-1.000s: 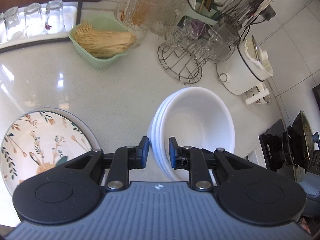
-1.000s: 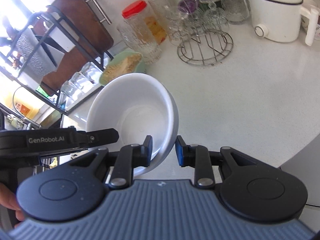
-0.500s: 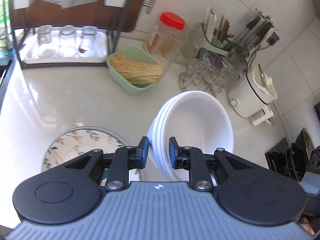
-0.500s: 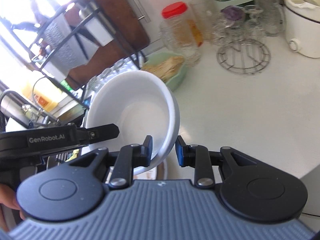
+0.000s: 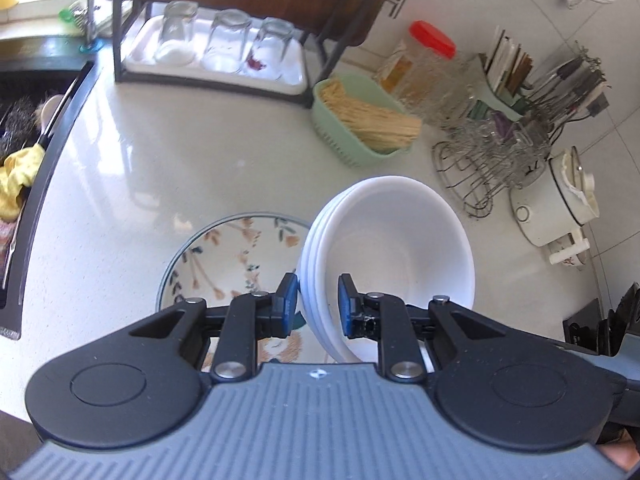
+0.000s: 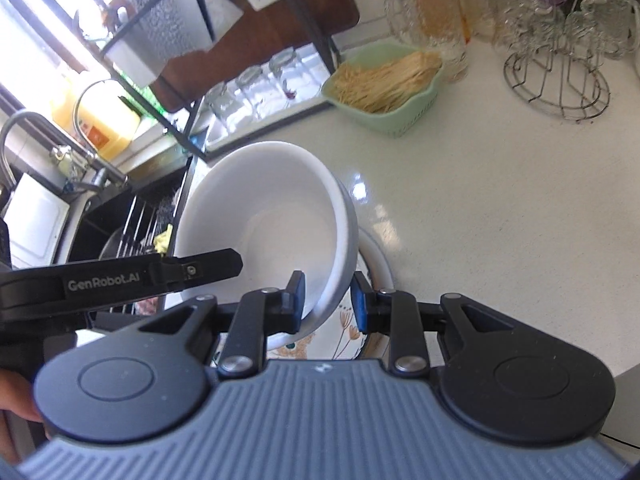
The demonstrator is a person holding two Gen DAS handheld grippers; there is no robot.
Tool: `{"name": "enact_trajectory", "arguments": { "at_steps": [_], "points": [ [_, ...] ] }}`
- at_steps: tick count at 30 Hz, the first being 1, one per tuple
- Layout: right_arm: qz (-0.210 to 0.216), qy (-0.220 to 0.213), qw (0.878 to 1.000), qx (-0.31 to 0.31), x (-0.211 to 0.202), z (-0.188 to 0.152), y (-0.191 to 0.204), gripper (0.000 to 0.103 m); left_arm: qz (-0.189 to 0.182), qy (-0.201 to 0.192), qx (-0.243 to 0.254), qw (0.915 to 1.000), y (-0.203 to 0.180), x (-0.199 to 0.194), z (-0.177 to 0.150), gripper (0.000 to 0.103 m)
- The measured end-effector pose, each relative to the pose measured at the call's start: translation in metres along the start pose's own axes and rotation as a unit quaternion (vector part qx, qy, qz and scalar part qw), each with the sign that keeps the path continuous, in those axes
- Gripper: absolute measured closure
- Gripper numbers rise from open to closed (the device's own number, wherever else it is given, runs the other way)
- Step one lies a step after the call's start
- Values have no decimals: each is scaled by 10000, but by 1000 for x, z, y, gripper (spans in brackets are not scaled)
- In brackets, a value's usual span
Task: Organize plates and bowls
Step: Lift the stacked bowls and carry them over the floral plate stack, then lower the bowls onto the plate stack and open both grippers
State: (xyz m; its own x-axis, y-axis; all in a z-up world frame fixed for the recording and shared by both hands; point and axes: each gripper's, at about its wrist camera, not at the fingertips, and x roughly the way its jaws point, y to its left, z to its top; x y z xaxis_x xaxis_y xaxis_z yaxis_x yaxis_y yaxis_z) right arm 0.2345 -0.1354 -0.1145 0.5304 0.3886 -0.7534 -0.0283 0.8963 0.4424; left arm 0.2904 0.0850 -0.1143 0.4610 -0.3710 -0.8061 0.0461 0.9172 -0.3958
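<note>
Beside the sink (image 6: 120,216), a faucet (image 6: 24,136)

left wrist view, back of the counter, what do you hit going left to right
tray of upturned glasses → green basket of noodles → red-lidded jar → wire glass rack → white cooker

Home kitchen: sink (image 6: 120,216) with tap (image 6: 24,136), white countertop (image 5: 168,168), glass rack (image 5: 216,52), noodle basket (image 5: 360,120).
</note>
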Motion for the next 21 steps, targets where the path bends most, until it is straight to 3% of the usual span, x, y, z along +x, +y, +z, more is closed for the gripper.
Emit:
{"name": "enact_trajectory", "arguments": {
  "at_steps": [11,21],
  "points": [
    [-98,670,9968,-414,36,-12,14,75,177,178,-307,9992,33,18,-16,79],
    [-157,807,9954,-483,51,-11,15,74,240,271,-349,9987,43,31,-16,78]
  ]
}}
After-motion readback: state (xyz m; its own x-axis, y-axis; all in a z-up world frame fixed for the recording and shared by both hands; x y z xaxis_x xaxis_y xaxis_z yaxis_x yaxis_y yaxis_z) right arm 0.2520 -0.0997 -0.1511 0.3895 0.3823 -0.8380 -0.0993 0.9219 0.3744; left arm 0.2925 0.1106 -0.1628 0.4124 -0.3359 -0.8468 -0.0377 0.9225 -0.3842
